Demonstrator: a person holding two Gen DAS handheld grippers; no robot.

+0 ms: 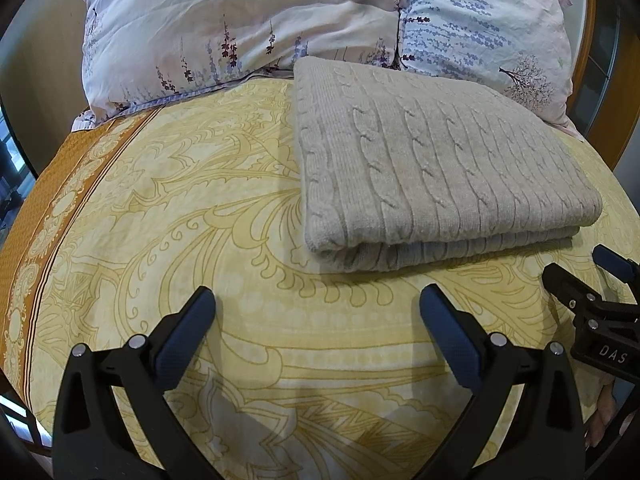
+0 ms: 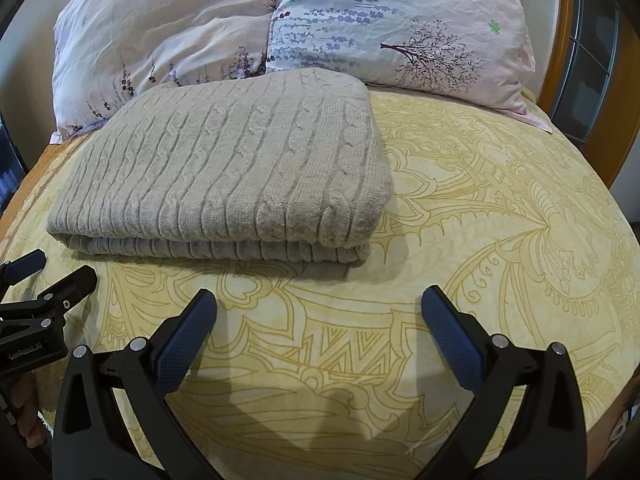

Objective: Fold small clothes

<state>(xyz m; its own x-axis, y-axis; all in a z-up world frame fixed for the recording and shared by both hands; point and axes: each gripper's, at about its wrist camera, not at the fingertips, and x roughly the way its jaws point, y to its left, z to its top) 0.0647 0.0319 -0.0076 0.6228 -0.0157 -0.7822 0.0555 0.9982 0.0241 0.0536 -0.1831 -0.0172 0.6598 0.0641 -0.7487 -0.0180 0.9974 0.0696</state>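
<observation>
A beige cable-knit sweater point(image 1: 432, 168) lies folded in a neat rectangle on the yellow patterned bedspread point(image 1: 200, 208); it also shows in the right wrist view point(image 2: 224, 176). My left gripper point(image 1: 318, 304) is open and empty, hovering over the bedspread just short of the sweater's near folded edge. My right gripper point(image 2: 320, 304) is open and empty, also short of the near edge, towards the sweater's right end. Each gripper shows in the other's view: the right one point(image 1: 588, 276) at the right edge, the left one point(image 2: 52, 270) at the left edge.
Two floral pillows point(image 1: 248, 28) point(image 2: 400, 20) lie against the head of the bed behind the sweater. An orange border point(image 1: 52, 200) runs along the bedspread's left side. A wooden frame point(image 2: 568, 40) stands at the back right.
</observation>
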